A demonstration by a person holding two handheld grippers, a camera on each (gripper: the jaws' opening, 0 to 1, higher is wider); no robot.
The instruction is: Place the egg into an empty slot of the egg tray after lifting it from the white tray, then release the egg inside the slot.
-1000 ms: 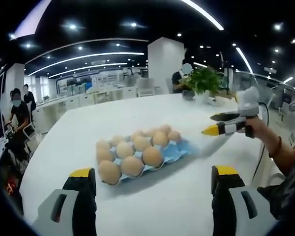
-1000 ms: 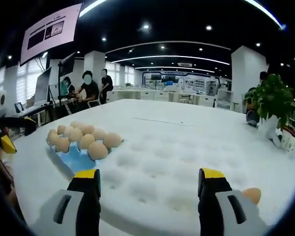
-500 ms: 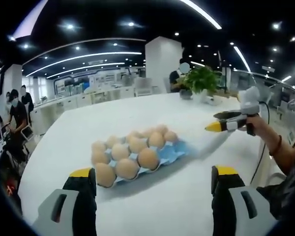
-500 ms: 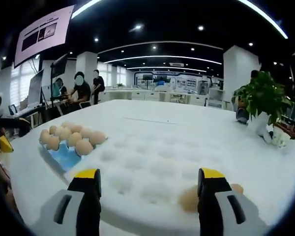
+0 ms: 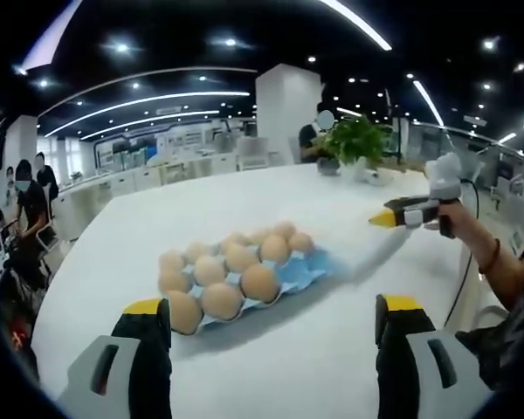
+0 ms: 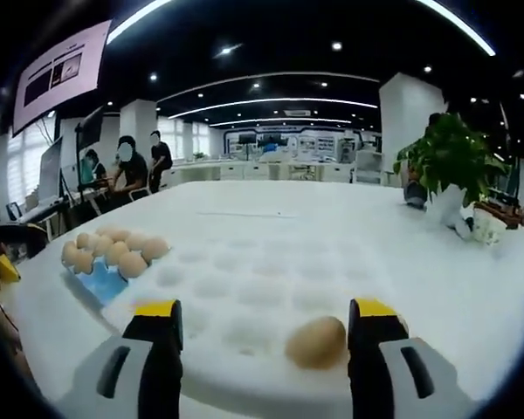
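Note:
In the right gripper view a brown egg (image 6: 317, 341) lies in a dimple of the white tray (image 6: 244, 288), just inside my right gripper's right jaw. My right gripper (image 6: 266, 319) is open, its jaws apart over the tray's near edge. The blue egg tray (image 6: 105, 281), holding several eggs, sits to the left of the white tray. In the left gripper view the blue egg tray (image 5: 307, 271) with several eggs lies ahead of my open left gripper (image 5: 271, 316), which holds nothing. The right gripper (image 5: 404, 215), in a person's hand, reaches in from the right.
A potted green plant (image 6: 451, 170) stands at the table's far right, also the plant (image 5: 356, 144) in the left gripper view. People sit at desks at the far left (image 6: 131, 166). The white table (image 5: 288, 367) stretches broad around both trays.
The right gripper's view has swung right, bringing the egg from behind the right jaw to between the jaws. The left gripper view has barely shifted; the right gripper seen there rose slightly.

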